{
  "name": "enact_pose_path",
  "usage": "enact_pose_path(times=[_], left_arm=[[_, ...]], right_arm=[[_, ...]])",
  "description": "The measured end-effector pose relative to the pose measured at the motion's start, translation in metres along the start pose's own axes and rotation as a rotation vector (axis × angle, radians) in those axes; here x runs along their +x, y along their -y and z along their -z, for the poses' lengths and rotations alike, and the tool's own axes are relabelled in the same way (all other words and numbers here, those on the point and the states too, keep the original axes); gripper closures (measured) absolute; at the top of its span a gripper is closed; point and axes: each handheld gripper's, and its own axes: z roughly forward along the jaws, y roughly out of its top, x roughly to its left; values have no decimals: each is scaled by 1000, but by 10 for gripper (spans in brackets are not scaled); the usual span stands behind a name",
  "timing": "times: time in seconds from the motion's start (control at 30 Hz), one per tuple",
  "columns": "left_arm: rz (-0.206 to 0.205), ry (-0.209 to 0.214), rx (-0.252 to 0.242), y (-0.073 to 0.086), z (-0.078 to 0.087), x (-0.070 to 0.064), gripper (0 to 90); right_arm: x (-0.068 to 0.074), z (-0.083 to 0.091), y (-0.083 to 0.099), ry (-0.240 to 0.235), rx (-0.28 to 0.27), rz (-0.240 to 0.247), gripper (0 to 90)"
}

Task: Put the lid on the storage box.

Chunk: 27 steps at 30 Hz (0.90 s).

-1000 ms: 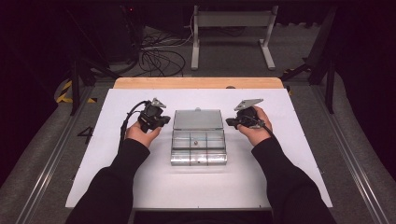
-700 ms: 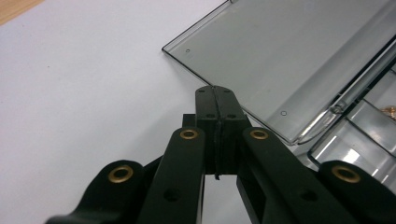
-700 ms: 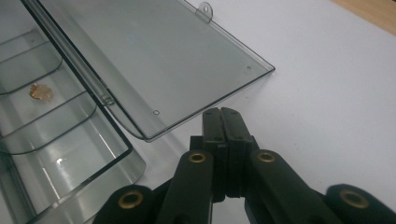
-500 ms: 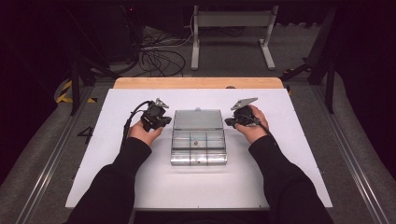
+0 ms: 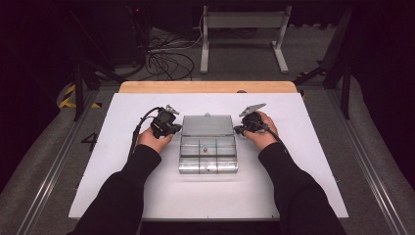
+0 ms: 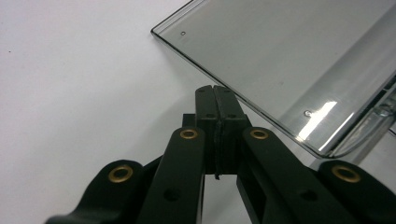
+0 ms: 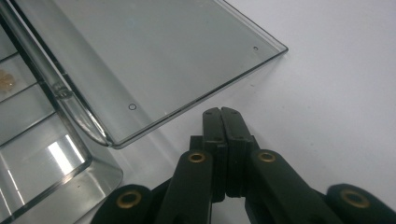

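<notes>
High view showed a clear plastic compartment box (image 5: 208,155) lying in the middle of a white table sheet (image 5: 122,191), with its hinged transparent lid (image 5: 207,125) folded open and lying back on the far side. The left gripper (image 5: 174,128) was held just beside the lid's left edge, and the right gripper (image 5: 240,129) just beside its right edge, one hand on either side of the box.

Left gripper view showed the left gripper (image 6: 215,93) with its two black jaws pressed flat together, nothing between them, the tips sitting close against the lid's (image 6: 299,60) near rim above the white sheet (image 6: 84,84); contact with the rim could not be told.

Right gripper view showed the right gripper (image 7: 221,113) likewise with jaws closed against each other and holding nothing, the tips just short of the lid's (image 7: 159,51) edge. The box's (image 7: 51,158) divided compartments appeared at the left, with a small pale object (image 7: 5,78) lying in one of them.
</notes>
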Motion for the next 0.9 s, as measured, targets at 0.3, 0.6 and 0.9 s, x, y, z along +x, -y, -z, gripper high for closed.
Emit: enact_pose_path(times=[0.3,0.6,0.9], left_arm=[[4,2,14,1,-6,0,893],[-4,9,25,1,-10,-2,892],[4,8,27,1,-10,-2,892]], right_arm=[[1,-4,0,-8,-2,-3,899],[2,-6,-1,-7,-8,-3,899],[4,-7,-2,-2,-9,1,900]])
